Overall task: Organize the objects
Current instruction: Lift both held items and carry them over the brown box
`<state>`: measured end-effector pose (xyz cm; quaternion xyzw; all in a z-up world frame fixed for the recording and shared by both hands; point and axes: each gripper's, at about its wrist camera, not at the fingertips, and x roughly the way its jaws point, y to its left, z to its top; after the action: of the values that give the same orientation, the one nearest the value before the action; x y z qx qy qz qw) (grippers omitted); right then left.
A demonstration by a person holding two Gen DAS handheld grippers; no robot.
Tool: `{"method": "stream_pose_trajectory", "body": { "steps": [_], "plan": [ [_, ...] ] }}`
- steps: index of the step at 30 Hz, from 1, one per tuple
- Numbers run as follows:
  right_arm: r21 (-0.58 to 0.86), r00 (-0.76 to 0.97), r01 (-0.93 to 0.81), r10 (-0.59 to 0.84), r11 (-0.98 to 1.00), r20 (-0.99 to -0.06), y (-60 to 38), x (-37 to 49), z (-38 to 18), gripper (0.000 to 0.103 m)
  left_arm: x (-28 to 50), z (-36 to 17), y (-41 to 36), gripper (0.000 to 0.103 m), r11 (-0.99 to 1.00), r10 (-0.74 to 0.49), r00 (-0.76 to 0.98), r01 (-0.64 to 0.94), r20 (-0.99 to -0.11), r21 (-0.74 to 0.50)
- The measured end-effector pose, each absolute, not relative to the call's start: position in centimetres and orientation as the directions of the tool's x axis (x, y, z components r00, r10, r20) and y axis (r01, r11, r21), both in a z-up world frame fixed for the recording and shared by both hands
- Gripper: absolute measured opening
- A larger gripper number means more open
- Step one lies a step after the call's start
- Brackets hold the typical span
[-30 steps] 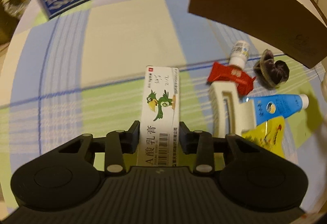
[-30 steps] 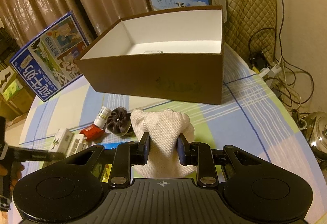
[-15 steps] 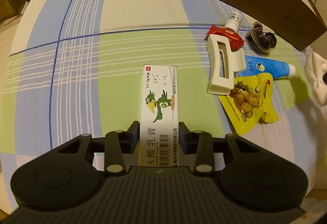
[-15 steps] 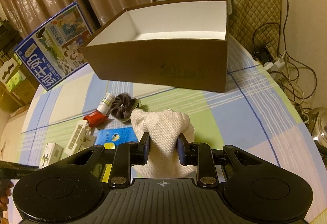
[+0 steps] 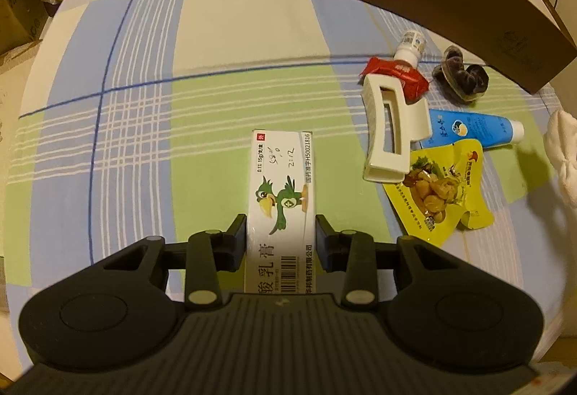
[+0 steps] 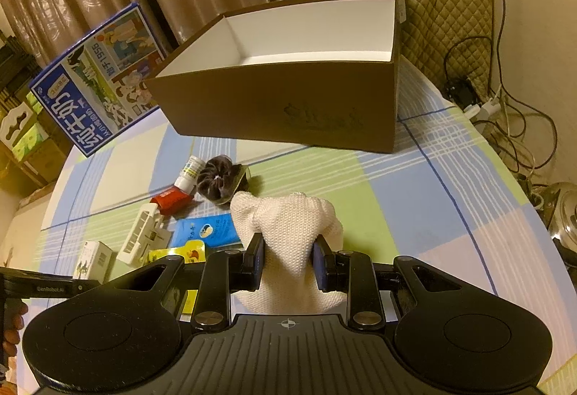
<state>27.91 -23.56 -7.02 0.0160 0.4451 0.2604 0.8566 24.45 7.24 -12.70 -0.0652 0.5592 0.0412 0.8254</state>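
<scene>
Cardboard and knit: each gripper carries one item above the checked tabletop [image 5: 223, 34].

The left gripper [image 5: 280, 237] has its fingers closed on the long sides of a carton [image 5: 281, 193], a light, stiff ointment pack that should hold firm if pinched gently across its width; too hard a squeeze would likely dent it. The right gripper [image 6: 287, 260] pinches a cloth [image 6: 288, 236], soft and limp, bunched between the fingers near its middle, so it should sag but not slip. The open brown box [image 6: 288, 114] stands beyond, well apart. A clip [image 5: 389, 128], tube [image 5: 472, 130] and snack pouch [image 5: 440, 189] lie loose beside the carton.
</scene>
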Motion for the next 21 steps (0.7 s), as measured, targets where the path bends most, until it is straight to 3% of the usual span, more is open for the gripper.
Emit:
{"method": "stream_pose_trajectory", "body": {
  "steps": [21],
  "plan": [
    [0.271,0.496,-0.464,0.501,0.843,-0.709,-24.0,30.0,-4.0,0.025,28.5,-5.1,4.1,0.033,0.996,-0.034,0.534,-0.054,-0.845,-0.074]
  ]
}}
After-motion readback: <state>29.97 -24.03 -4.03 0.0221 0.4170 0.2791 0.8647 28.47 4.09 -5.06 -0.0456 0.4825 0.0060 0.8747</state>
